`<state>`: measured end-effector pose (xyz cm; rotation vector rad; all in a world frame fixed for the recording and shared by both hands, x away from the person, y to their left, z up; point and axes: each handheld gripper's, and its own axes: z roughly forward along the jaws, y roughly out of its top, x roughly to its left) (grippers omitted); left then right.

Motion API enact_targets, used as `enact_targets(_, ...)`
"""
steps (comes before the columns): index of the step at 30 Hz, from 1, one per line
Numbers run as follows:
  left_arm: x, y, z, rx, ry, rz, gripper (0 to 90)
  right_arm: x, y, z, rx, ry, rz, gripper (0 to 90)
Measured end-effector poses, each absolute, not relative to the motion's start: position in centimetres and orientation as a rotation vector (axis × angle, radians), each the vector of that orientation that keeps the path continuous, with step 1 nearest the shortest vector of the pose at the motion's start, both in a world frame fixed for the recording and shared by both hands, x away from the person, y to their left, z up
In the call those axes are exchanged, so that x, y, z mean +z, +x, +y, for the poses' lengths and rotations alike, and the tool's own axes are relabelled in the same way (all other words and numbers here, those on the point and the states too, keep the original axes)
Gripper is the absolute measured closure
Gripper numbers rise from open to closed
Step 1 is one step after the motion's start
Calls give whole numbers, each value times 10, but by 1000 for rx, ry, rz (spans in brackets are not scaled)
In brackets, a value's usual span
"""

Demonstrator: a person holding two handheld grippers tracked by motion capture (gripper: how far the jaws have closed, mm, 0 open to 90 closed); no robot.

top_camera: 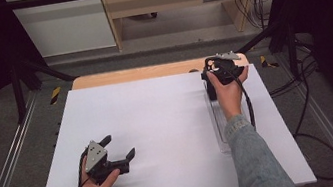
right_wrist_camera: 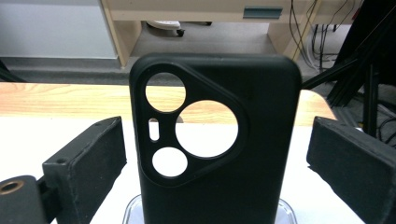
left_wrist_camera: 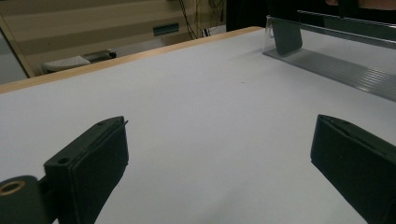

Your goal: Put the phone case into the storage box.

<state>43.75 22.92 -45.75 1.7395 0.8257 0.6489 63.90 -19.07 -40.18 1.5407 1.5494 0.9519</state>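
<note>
Black phone case (right_wrist_camera: 215, 140) stood upright in its clear stand (right_wrist_camera: 133, 210) btwn our right gripper's (right_wrist_camera: 215, 154) parted, non-touching jaws; left gripper (left_wrist_camera: 219, 158) idled open. We judged a nudge could've toppled it.

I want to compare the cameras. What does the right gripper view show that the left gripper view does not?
Right gripper view alone: a black phone case standing upright between the open jaws of the right gripper, apart from both, its camera holes showing the table behind.

Left gripper view alone: the open left gripper with nothing between its jaws, and the long clear stand seen from the side, a dark piece leaning in its far end.

Both: the white table with its wooden edge, and pale furniture behind.
</note>
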Motion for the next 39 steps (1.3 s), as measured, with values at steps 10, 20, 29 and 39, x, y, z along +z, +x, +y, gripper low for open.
enact_targets(10, -457, 437, 228, 649, 1746, 815, 44, -400, 637, -196, 996, 1553, 1529, 50)
enact_targets(20, -457, 437, 228, 656, 1744, 818, 43, -394, 632, -195, 1013, 1533, 1530, 53)
enact_targets(29, -457, 437, 230, 670, 1735, 823, 36, -391, 629, -193, 1020, 1513, 1558, 57)
enact_targets(39, -456, 436, 230, 674, 1734, 816, 31, -388, 622, -193, 1084, 1533, 1578, 61)
